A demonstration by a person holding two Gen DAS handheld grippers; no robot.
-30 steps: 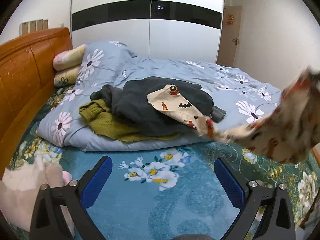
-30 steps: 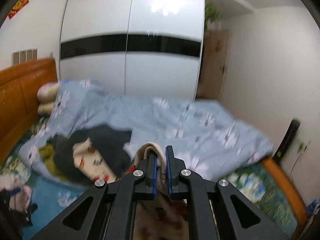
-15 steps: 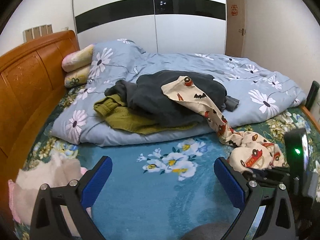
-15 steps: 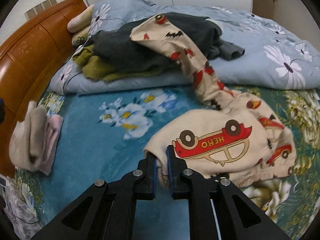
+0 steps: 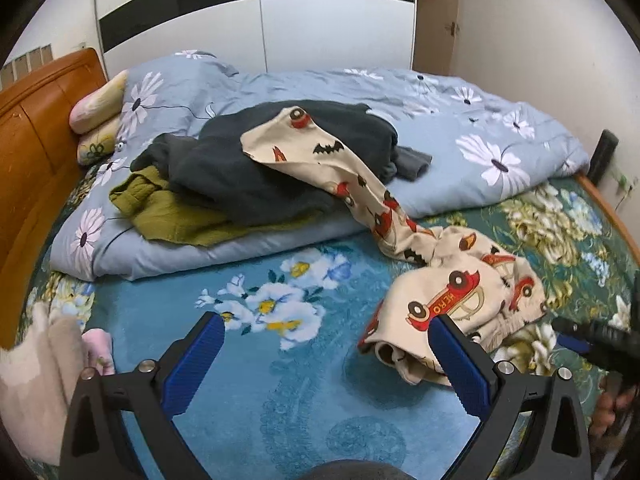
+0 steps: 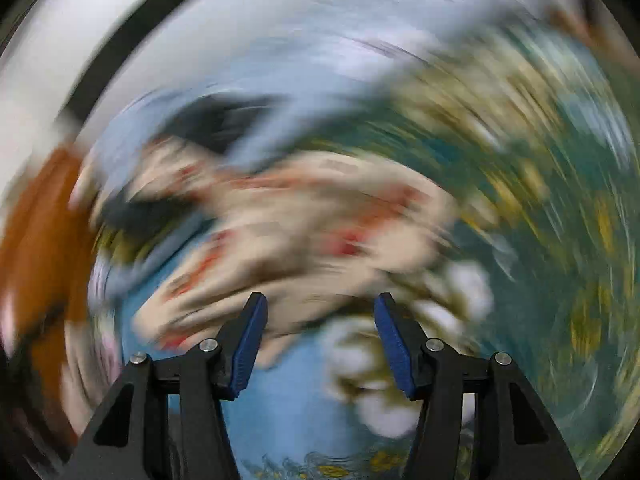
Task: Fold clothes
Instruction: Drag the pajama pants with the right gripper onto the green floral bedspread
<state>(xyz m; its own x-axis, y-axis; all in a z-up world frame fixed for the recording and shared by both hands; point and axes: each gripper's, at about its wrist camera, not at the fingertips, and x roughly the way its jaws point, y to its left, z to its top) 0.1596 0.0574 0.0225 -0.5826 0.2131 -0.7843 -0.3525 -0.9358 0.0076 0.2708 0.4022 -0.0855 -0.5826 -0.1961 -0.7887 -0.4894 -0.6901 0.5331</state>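
A cream garment with red car prints [image 5: 452, 300] lies crumpled on the blue floral bedsheet [image 5: 280, 380], one leg trailing up onto a pile of a dark grey garment [image 5: 256, 168] and an olive garment [image 5: 168, 216]. My left gripper [image 5: 326, 360] is open and empty above the sheet, its right finger next to the cream garment. My right gripper [image 6: 318, 344] is open and empty; its view is heavily blurred, with the cream garment [image 6: 300, 224] just ahead. The right gripper also shows at the left wrist view's right edge [image 5: 592, 340].
A blue-grey flowered duvet [image 5: 460, 128] is bunched across the back of the bed. Folded pink and cream clothes [image 5: 44, 376] lie at the left. An orange wooden headboard [image 5: 32, 128] is on the left; a white wardrobe [image 5: 320, 36] stands behind.
My right gripper lowered the cream garment onto the sheet, opened and let it go, and is now swinging fast. My left gripper stayed open and shifted slightly.
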